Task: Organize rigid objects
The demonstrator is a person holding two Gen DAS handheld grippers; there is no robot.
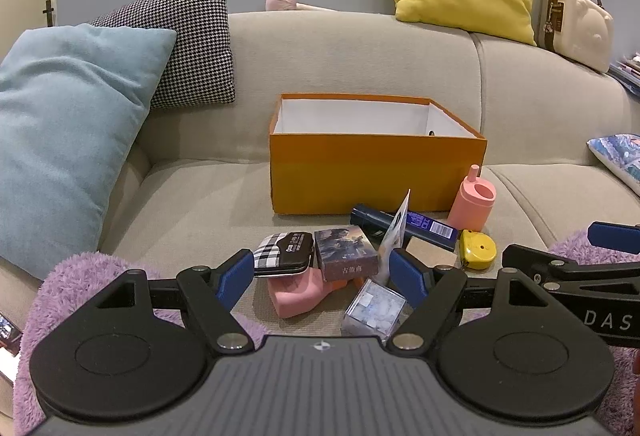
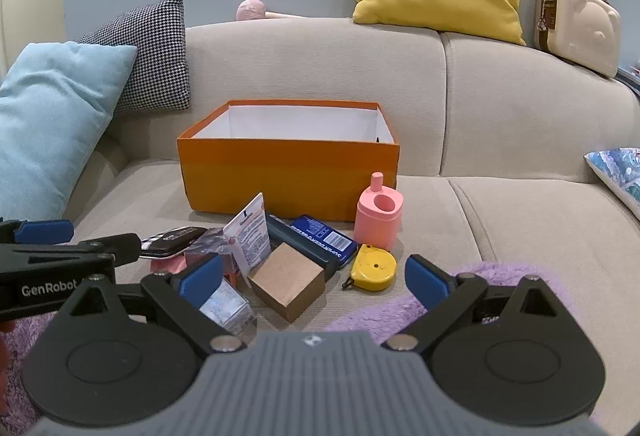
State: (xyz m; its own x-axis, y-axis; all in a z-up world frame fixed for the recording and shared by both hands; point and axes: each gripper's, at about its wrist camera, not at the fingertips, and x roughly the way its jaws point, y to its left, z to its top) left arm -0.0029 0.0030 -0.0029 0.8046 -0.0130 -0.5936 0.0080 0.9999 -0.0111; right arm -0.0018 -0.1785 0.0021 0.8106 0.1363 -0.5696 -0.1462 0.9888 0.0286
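Both the left tongs (image 1: pixel 322 272) and the right tongs (image 2: pixel 314 278) gape wide, empty, over small rigid items heaped on the beige sofa seat (image 2: pixel 500 220) before the open orange cardboard box (image 2: pixel 288 171). Closing into that overlapping pile could topple the leaning printed card (image 2: pixel 252 232). The box floor is hidden.

You have an open orange box (image 2: pixel 288 175) standing upright on the sofa seat, white inside. Just in front of it lies a loose heap: a pink bottle (image 2: pixel 378 215) standing upright by the box's right corner, a yellow tape measure (image 2: pixel 374 268) flat just before it, a dark blue tin (image 2: pixel 324 240), a brown cardboard cube (image 2: pixel 286 286), a tilted card (image 2: pixel 252 236), a plaid case (image 1: pixel 284 254), a picture box (image 1: pixel 346 252), a pink block (image 1: pixel 298 294) and a clear cube (image 1: pixel 374 310).
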